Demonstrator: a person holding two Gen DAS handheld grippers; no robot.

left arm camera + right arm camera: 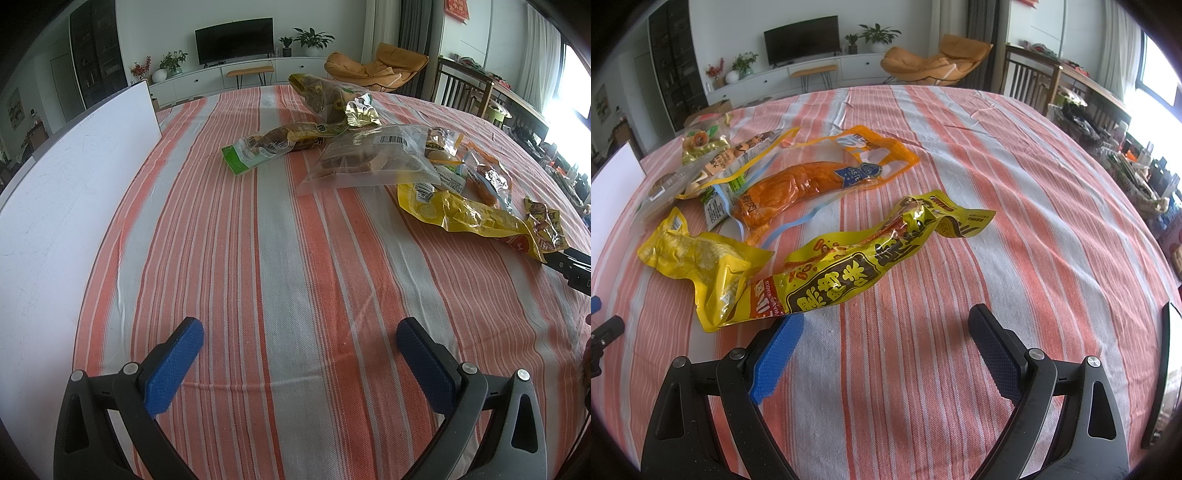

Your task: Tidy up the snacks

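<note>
2 hand-held tools hover low over a worktop (280, 280) covered in an orange-and-white striped cloth. The left tool (300, 345) has its blue pads wide apart, holding nothing. The right tool (882, 334) is also spread apart and empty, its left pad just beside a long yellow snack packet (871, 254). More snack bags (369, 158) lie scattered mid-worktop. A white board (66, 199) stands at the left edge.

Bright daylight from the blown-out window (1160, 88) at right; sharp pictures, fisheye-bent edges.
</note>
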